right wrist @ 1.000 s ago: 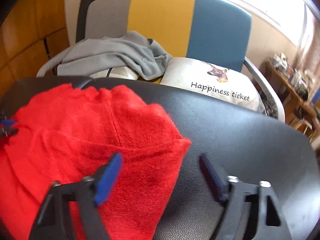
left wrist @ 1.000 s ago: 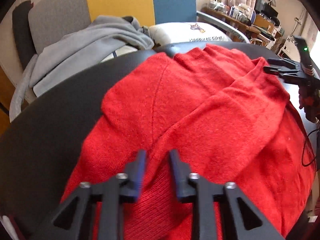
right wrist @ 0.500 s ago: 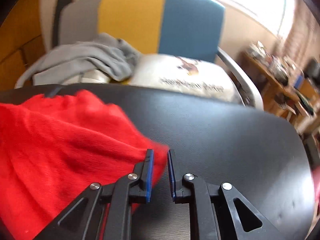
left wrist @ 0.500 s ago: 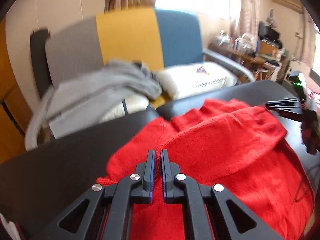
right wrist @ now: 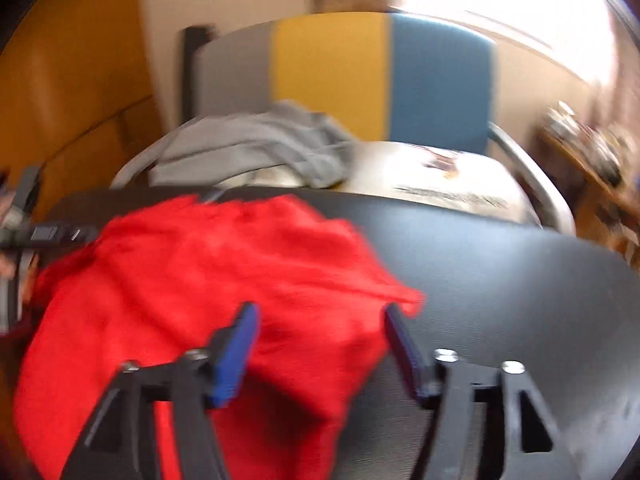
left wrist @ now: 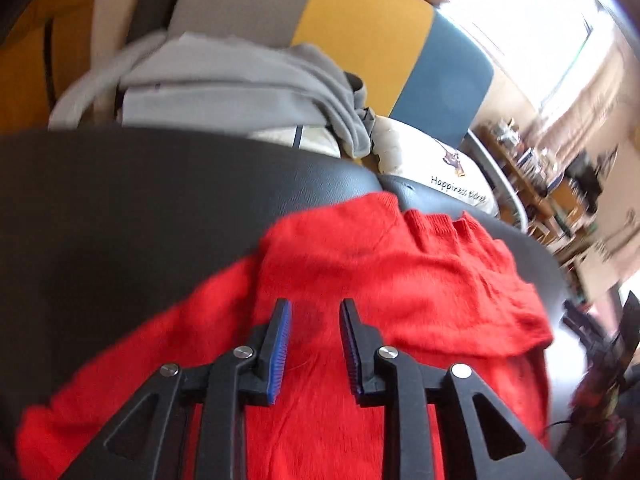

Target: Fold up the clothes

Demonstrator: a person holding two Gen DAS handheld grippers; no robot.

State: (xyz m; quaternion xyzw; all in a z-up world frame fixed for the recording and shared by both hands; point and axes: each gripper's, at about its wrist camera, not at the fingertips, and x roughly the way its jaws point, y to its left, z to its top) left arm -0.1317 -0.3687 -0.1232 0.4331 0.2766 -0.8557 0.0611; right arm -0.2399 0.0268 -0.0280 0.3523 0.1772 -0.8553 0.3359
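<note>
Red sweater [left wrist: 400, 280] lies bunched on the black desk [left wrist: 120, 208]; we hold our left gripper [left wrist: 314, 320] narrowly parted just above its middle, and our right gripper [right wrist: 320, 320] spread wide over its right edge, neither gripping cloth

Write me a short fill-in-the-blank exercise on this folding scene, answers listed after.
1. The sweater lying on the black table is ____ in colour.
2. The left hand-held gripper has its fingers ____.
3. The cushion on the chair reads "____ ticket".
4. The garment heaped on the chair is ____.

Answers: red; open; Happiness; grey
</note>
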